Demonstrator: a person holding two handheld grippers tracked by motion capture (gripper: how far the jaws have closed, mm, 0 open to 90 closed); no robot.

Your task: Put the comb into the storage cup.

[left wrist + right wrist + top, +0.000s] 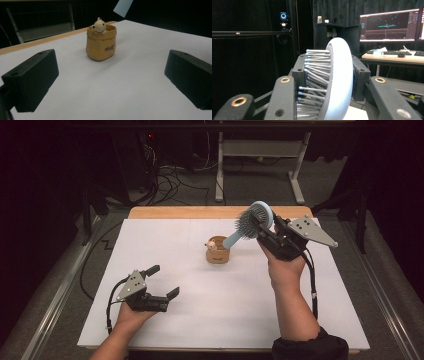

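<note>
One hairbrush point(252, 222) and one bear pot point(217, 251) are on show. The right hand-held gripper point(264, 231), at two o'clock above the counter point(200, 320), clamps the brush head. The left hand-held gripper point(165, 281), at seven o'clock, gapes wide, empty.

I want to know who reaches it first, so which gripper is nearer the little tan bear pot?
Right. The right gripper hovers just beyond the pot, holding the hairbrush. The left gripper sits open, farther off at the near left.
</note>
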